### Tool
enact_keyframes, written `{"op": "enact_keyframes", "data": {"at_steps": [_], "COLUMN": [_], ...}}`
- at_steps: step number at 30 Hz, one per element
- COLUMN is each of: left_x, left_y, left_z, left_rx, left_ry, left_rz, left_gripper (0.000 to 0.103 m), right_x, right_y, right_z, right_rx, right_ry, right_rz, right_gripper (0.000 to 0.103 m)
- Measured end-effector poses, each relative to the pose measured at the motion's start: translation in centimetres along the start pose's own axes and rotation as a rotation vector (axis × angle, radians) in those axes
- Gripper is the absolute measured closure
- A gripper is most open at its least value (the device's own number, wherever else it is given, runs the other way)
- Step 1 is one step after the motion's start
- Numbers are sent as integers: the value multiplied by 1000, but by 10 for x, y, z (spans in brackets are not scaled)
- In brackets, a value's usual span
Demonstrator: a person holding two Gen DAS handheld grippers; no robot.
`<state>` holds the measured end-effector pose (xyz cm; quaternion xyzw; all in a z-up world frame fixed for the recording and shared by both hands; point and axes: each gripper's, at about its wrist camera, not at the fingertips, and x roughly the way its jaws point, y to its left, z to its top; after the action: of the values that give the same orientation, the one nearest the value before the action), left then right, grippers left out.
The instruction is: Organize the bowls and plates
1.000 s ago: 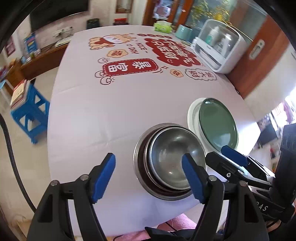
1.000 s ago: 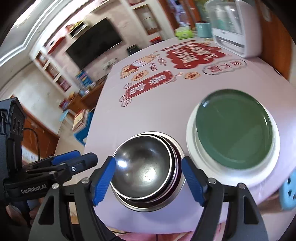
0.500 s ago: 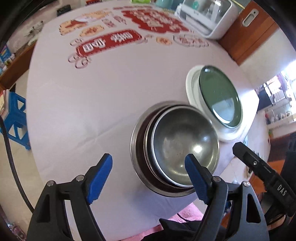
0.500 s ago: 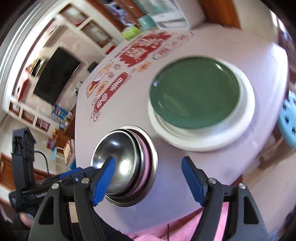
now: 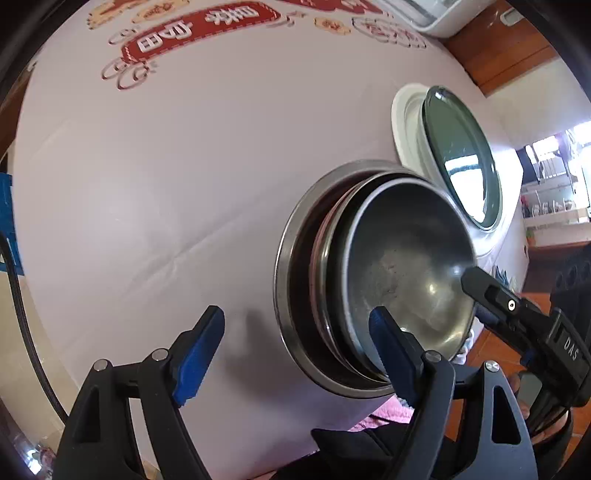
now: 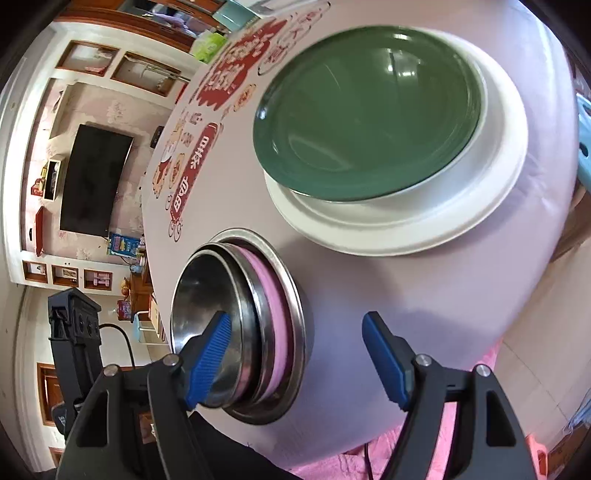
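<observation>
A stack of steel bowls sits near the table's front edge, with a pink bowl nested in it. Beside it, a green plate lies on a white plate. My left gripper is open and straddles the stack's left rim, one finger over the inner bowl, the other over the cloth. My right gripper is open on the opposite rim, its left fingertip inside the top bowl. No pad presses on a bowl.
The tablecloth is pale with red printed patterns at the far side. A white countertop appliance stands at the far right corner. The other gripper's black body shows beside the bowls. Pink fabric hangs below the table's front edge.
Both grippers have come down closer to the bowl stack, which now looms larger. The right gripper has rolled, tilting its view, and its left finger now dips inside the top bowl.
</observation>
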<state>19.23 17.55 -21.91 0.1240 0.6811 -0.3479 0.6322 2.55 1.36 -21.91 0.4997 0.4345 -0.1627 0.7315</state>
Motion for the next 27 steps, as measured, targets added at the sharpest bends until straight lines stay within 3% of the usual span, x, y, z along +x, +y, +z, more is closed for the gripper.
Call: {"op": "enact_keyframes", "data": {"at_steps": [9,15,22,27], "left_x": [10,11,13,15], "left_y": [16,13,6,5], "left_z": [11,16,19,20], "left_rx": [14,37,54,32], "left_ry": [39,39,32,29], "left_rz": [-53,-75,-117,-130], "left_gripper": [30,46,64,65], "right_x": [20,25,30,31], "right_y": [1,8,11,14], "right_z": [9,14,20,23], "right_rx": [52,23,8,-25], "right_ry": [65,93,119,150], "right_rz": [16,9,-5,-17], "right_gripper": [51,60,61,63]}}
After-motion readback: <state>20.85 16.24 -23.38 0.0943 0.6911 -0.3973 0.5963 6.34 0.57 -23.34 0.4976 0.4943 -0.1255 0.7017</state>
